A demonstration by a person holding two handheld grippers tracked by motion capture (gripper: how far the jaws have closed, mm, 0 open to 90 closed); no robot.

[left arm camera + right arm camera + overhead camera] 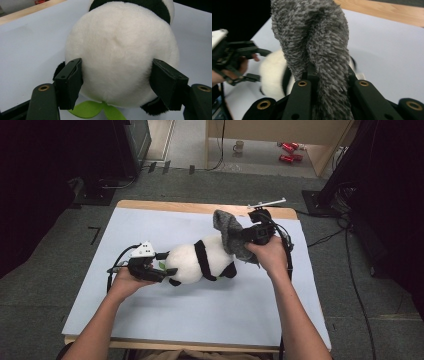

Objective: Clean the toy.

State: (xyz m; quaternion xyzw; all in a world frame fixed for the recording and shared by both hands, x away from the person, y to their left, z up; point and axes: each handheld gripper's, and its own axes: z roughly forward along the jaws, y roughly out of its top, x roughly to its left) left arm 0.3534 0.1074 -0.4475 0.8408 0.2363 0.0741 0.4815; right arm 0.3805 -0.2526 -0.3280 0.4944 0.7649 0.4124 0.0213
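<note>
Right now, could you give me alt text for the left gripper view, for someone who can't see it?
A white plush panda is clamped at its round rear between the left gripper's two black fingers. A black band crosses the toy's top, a green felt leaf pokes out beneath it, and a pale blue table lies behind.

1. The plush panda [200, 261] is white with black bands and black limbs; it lies on its side near the middle of the table [150, 320], its rounded white rear toward the left edge, a green leaf tag [93, 110] beneath it
2. The grey fuzzy cloth [231, 234] is bunched and lifted, draped over the panda's head end, nearer the table's far right corner
</note>
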